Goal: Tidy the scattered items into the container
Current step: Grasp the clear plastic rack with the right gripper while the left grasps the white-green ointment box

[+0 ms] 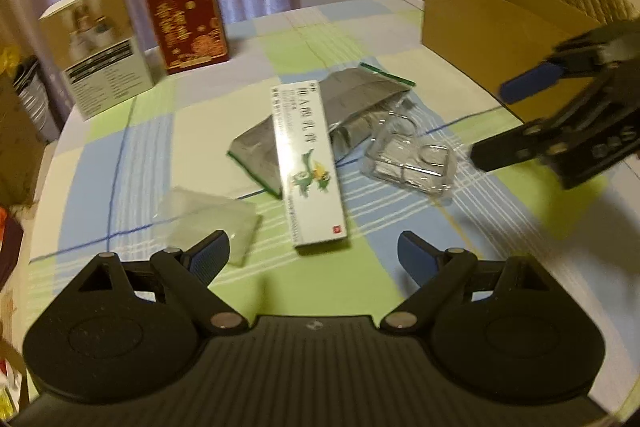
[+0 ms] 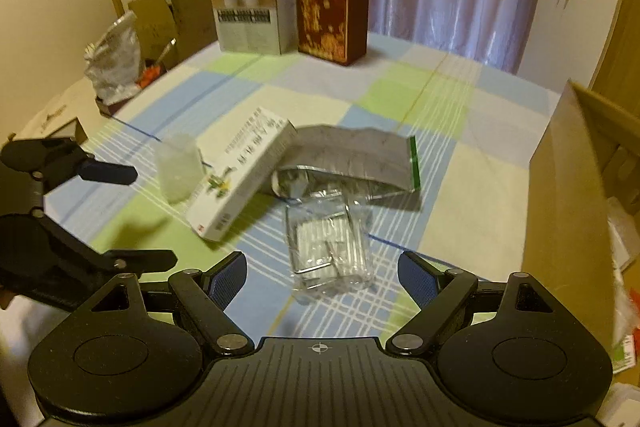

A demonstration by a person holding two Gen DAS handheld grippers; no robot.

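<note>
A long white medicine box lies mid-table on a silver foil bag. To its right is a clear plastic blister tray; to its left a small translucent bag. My left gripper is open, just short of the white box's near end. My right gripper hovers open to the right of the tray. In the right wrist view, the right gripper is open over the near end of the clear tray. The white box, foil bag and left gripper lie beyond. The cardboard container stands to the right.
The open cardboard container sits at the table's far right corner. A tall white carton and a red carton stand upright at the back left. Clutter is piled off the table's left side. A checked cloth covers the table.
</note>
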